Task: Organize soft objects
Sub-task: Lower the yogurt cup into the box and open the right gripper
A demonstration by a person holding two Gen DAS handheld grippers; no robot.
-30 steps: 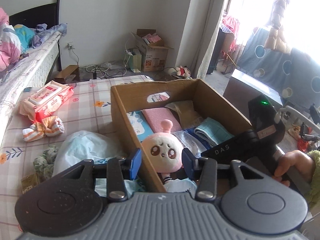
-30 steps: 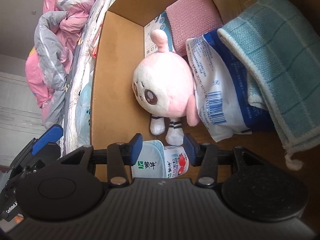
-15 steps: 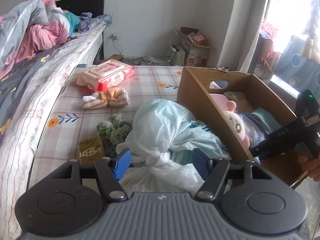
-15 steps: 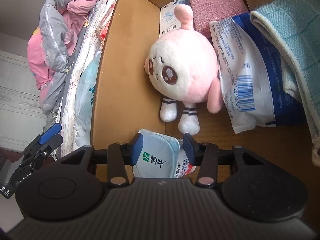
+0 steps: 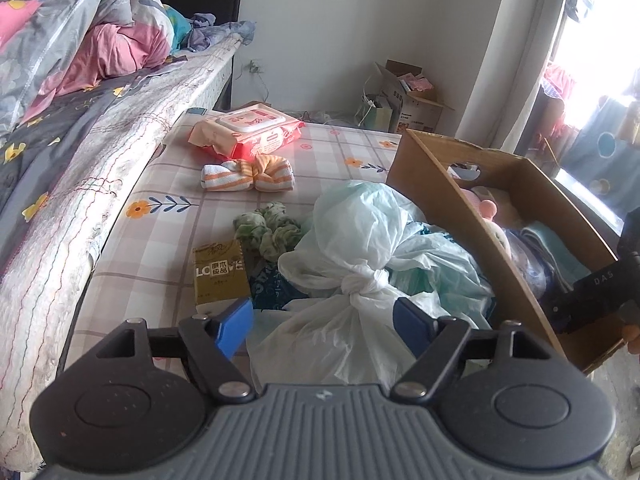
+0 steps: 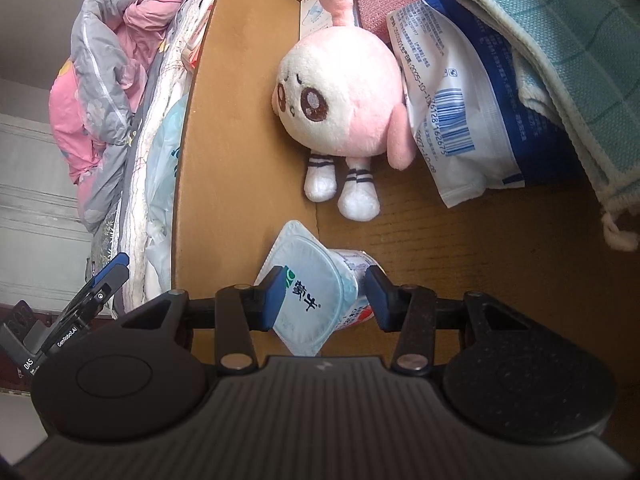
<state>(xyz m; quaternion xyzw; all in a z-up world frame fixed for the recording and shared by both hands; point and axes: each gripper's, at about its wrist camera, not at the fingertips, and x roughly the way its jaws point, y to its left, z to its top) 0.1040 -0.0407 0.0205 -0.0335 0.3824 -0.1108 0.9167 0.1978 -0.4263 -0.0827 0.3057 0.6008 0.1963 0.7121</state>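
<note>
while the left gripper (image 5: 323, 322) stands wide open just above the knotted plastic bag (image 5: 360, 268), the right gripper (image 6: 326, 296) brackets a yogurt cup (image 6: 316, 288), jaws partly open, contact uncertain.

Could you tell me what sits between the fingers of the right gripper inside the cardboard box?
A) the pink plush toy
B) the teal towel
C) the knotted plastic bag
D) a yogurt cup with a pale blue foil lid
D: in the right wrist view the right gripper has its open jaws on either side of the yogurt cup, while the plush toy lies farther in.
</note>
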